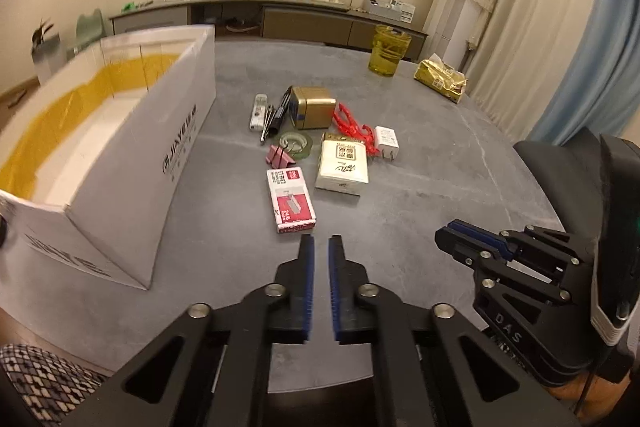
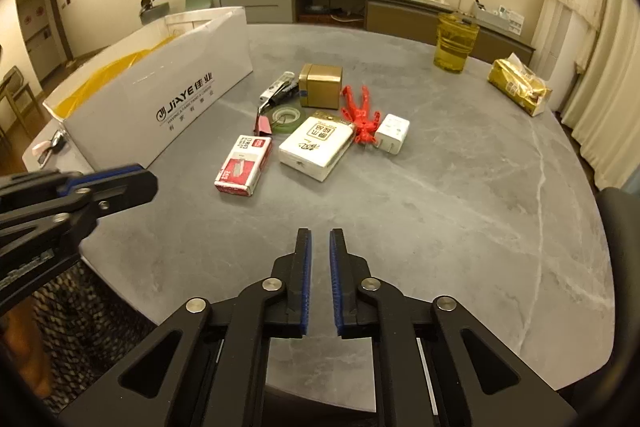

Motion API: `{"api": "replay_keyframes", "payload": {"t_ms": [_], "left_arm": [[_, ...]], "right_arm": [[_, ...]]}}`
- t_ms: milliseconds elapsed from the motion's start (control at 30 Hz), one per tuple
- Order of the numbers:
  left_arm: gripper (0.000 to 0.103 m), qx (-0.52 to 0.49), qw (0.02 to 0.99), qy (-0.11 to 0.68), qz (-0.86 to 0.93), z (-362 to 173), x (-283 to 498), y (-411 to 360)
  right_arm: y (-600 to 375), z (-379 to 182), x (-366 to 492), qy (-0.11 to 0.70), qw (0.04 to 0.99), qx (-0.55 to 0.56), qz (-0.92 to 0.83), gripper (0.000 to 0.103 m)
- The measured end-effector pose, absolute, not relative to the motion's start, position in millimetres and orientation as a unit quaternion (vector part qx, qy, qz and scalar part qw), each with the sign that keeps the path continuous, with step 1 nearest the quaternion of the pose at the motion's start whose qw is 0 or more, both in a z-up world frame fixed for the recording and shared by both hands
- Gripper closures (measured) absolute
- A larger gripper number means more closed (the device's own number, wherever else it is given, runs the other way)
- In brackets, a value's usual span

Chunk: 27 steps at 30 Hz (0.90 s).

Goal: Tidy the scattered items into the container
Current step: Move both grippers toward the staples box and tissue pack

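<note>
Left wrist view shows both the left gripper (image 1: 321,241) and right gripper (image 2: 320,235), fingers slightly apart and empty, hovering over the table's (image 2: 460,195) near edge, scattered items (image 1: 320,143) mid-table beside the white box (image 1: 168,131) along its left edge.

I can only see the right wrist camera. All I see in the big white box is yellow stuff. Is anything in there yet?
Observer: The left wrist view looks down into the white cardboard box. It shows a bare white floor under the yellow lining, and nothing lies on the part I can see.
Operator: What's the little pink thing by the tape? It's just a blob for me.
Observer: It's a pink binder clip with silver wire handles, resting against the roll of clear tape.
</note>
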<state>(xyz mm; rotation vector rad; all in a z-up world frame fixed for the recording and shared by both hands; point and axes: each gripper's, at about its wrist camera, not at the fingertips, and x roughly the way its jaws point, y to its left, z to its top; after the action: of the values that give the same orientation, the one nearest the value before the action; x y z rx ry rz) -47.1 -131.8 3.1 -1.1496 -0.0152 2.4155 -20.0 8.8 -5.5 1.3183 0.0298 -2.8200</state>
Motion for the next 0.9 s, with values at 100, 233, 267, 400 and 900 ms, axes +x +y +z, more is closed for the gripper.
{"api": "replay_keyframes", "payload": {"t_ms": [100,233,267,400,900], "left_arm": [[0.101,-0.415,0.233,-0.008,0.879,-4.7,-51.9,-135.8],[0.102,-0.409,0.239,-0.006,0.88,-5.8,-55.1,-137.8],[0.101,-0.406,0.238,-0.003,0.882,-4.6,-55.8,-138.2],[0.089,-0.41,0.24,-0.01,0.88,-1.1,-61.0,-140.4],[0.04,-0.404,0.234,0.016,0.884,6.8,-79.5,-139.1]], "right_arm": [[10.4,-9.7,-27.1,0.0,0.017,0.429,-0.903,0.095],[9.4,-12.7,-39.4,-0.014,0.02,0.435,-0.9,0.095],[8.7,-12.7,-40.9,-0.014,0.02,0.435,-0.9,0.094],[7.8,-11.9,-48.8,-0.018,0.013,0.431,-0.902,0.059],[5.3,-18.6,-73.8,-0.027,0.011,0.45,-0.893,0.053]]}}
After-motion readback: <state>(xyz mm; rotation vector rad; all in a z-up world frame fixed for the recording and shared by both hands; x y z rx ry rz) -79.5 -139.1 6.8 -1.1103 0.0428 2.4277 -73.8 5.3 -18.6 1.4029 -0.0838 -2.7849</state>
